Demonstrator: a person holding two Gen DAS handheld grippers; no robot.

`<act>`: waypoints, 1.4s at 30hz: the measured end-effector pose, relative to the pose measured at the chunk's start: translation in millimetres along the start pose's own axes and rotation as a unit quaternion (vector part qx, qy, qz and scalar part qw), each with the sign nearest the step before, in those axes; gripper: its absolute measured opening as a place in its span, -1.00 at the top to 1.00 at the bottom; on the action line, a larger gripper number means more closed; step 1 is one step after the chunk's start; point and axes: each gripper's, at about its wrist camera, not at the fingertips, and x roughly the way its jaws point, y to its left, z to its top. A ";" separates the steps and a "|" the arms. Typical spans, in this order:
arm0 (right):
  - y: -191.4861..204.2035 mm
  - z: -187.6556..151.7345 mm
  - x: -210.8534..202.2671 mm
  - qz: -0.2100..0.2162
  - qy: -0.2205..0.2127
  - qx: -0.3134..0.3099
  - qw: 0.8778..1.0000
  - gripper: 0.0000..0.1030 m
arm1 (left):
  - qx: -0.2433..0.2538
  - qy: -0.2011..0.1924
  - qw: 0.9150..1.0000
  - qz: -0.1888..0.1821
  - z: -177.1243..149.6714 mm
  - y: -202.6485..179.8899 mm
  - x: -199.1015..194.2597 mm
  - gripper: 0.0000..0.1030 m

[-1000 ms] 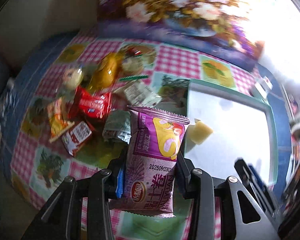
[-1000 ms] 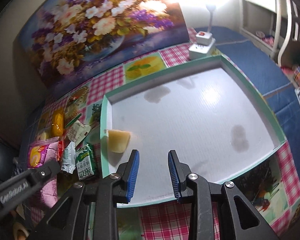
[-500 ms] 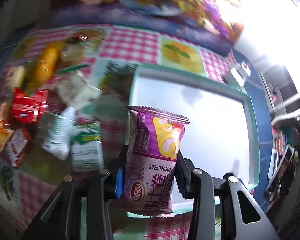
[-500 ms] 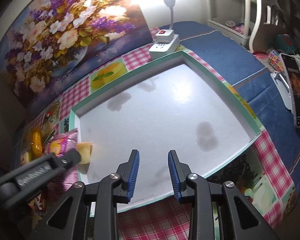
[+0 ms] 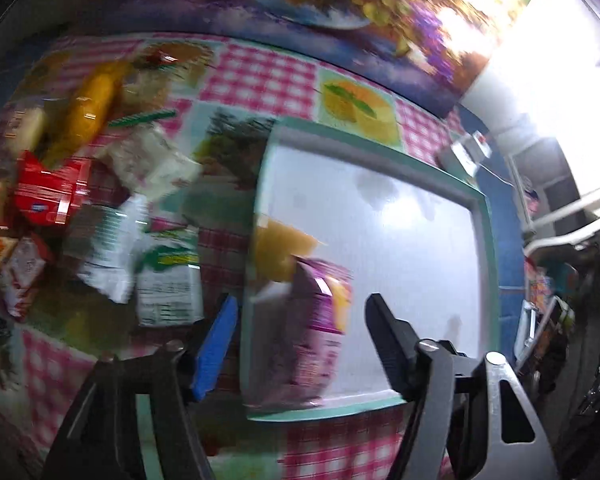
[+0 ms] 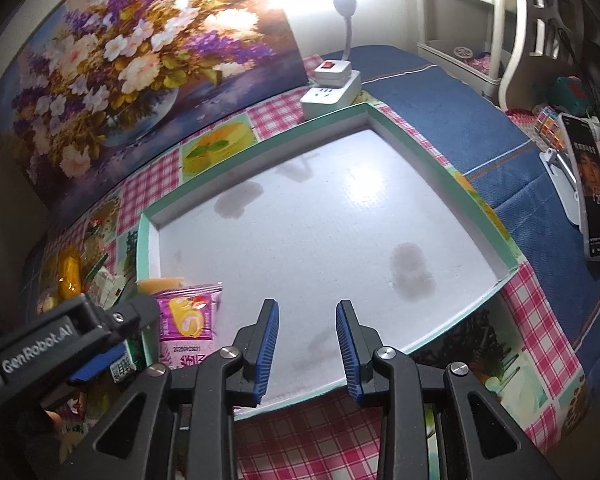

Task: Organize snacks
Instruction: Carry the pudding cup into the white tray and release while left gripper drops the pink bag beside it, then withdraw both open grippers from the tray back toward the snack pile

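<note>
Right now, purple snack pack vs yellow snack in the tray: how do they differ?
The purple snack pack is larger, printed with a roll-cake picture; the yellow snack is smaller and plain. The purple one sits nearer the tray's front rim, the yellow one behind it. Both lie in the tray's left corner, ungripped.

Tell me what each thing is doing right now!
Left claw: open, holding nothing.
Right claw: open, empty, above the tray.
Purple snack packet: let go, in the tray's near left corner.
Yellow snack: lying in the tray.
Tray: mostly bare.
Snack pile: left of the tray.
</note>
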 end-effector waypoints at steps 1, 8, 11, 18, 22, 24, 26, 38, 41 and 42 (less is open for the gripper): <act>3.4 -0.9 1.3 0.003 0.004 -0.007 1.000 0.38 | -0.002 -0.010 1.000 0.019 0.3 5.4 -3.6 -0.61; 32.2 -10.8 16.9 0.010 0.036 -0.070 0.997 -0.07 | -0.062 -0.046 0.984 0.159 0.4 71.3 -20.5 -0.69; 38.8 -14.0 20.4 0.012 0.039 -0.085 0.996 -0.51 | -0.099 -0.062 0.978 0.175 -3.2 102.9 -33.9 -0.90; 41.4 -17.7 24.5 0.017 0.047 -0.095 0.994 -0.86 | -0.149 -0.085 0.969 0.180 -8.5 135.4 -47.9 -0.91; 41.6 -16.5 19.8 0.027 0.032 -0.096 0.995 -1.00 | -0.147 -0.109 0.965 0.185 -9.2 142.1 -59.7 -0.91; 45.2 -15.2 17.3 0.018 0.022 -0.103 0.994 -1.00 | -0.154 -0.116 0.964 0.185 -8.2 147.2 -62.5 -0.91; 49.1 -13.9 14.3 0.015 0.013 -0.109 0.994 -1.00 | -0.164 -0.119 0.962 0.185 -8.6 152.9 -64.7 -0.91; 72.5 -0.5 -12.7 0.091 -0.028 -0.074 0.993 -1.00 | -0.147 -0.149 0.953 0.221 -6.4 173.5 -87.3 -0.91; 80.5 4.0 -13.1 0.075 -0.031 -0.071 0.994 -1.00 | -0.142 -0.151 0.953 0.222 -6.1 179.6 -90.6 -0.91; 81.7 5.0 -12.8 0.067 -0.031 -0.071 0.995 -1.00 | -0.141 -0.149 0.953 0.222 -5.8 182.0 -91.0 -0.91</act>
